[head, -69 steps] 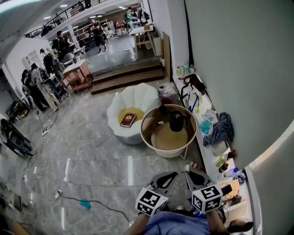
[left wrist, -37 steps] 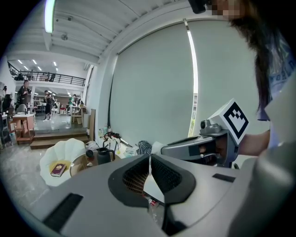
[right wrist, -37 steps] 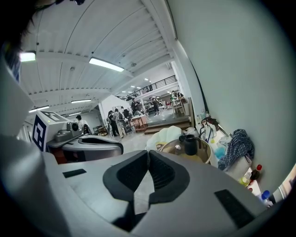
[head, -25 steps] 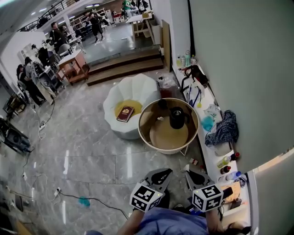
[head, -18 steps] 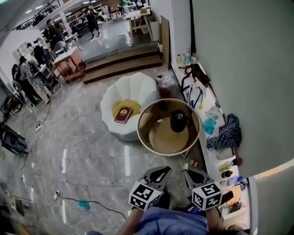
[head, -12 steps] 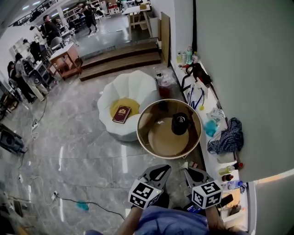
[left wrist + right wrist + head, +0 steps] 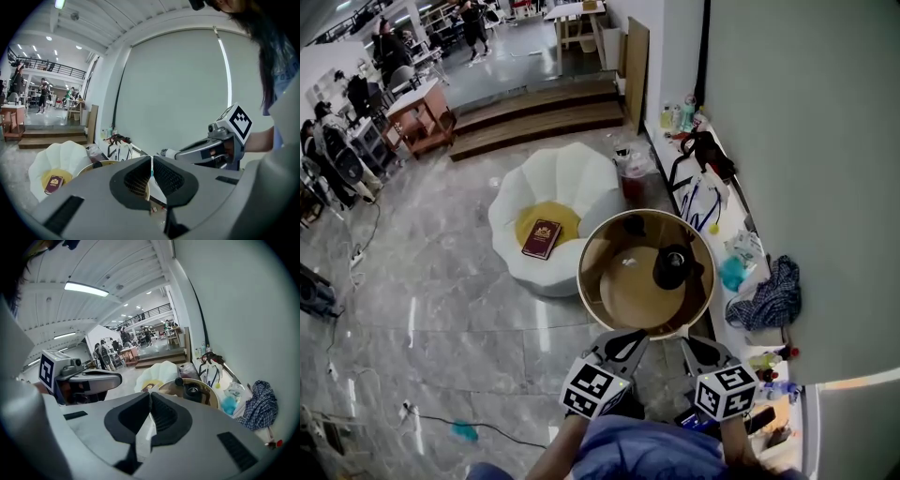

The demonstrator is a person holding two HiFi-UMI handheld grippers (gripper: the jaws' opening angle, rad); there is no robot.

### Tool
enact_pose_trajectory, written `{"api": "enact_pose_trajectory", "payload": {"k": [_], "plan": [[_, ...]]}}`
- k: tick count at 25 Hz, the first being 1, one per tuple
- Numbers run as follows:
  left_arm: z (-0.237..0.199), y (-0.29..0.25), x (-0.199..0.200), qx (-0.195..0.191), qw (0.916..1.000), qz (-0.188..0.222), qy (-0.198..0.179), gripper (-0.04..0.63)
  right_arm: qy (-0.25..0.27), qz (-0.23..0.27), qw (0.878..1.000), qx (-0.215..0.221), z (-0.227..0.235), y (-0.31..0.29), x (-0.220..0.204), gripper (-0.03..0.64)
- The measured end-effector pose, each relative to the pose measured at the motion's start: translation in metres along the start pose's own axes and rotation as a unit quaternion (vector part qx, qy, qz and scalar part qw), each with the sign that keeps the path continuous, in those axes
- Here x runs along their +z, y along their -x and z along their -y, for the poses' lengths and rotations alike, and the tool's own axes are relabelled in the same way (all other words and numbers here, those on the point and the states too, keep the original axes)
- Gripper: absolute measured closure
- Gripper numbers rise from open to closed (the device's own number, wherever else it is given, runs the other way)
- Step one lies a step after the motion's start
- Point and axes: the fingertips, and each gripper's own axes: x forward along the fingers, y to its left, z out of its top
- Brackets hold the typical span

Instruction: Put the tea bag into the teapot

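**Status.** The left tool (image 7: 624,339) and the right tool (image 7: 697,349) are both held close to the body, well short of the round desk (image 7: 582,278). Each gripper view shows the jaws clenched together with nothing between them.

**Task items.** The tea bag (image 7: 628,262) lies flat on the desk surface, left of the teapot (image 7: 672,267) and apart from it. The teapot stands upright near the right rim. A dark round item (image 7: 633,223) sits at the far rim; it may be the lid, but this cannot be confirmed.

**Probable faults.**
- A tool that arrives clenched will push the tea bag along the desk instead of gripping it. Release the jaws before descent.
- The bag looks small and light. A shallow pinch may catch only a corner, and the bag could drop outside the teapot mouth.
- The raised desk rim blocks a low approach; contact there could jolt the desk.
- A wide sweep to the right could strike the teapot and tip it.
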Motion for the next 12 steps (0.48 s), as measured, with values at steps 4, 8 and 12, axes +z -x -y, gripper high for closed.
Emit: {"api": "enact_pose_trajectory", "payload": {"k": [4,8,12], "plan": [[-0.023,-0.008,0.003,-0.013,0.9998,-0.007,-0.009,0.569,-0.009,0.009,1.000,-0.013,0.002,-0.018,0.017,0.597],[-0.031,-0.015,0.003,-0.028,0.9995,-0.012,-0.011,0.569,-0.011,0.014,1.000,-0.024,0.005,-0.026,0.024,0.597],[-0.032,-0.021,0.001,-0.037,0.9991,-0.016,-0.011,0.569,-0.020,0.016,0.999,-0.037,0.013,-0.023,0.027,0.597]]}}
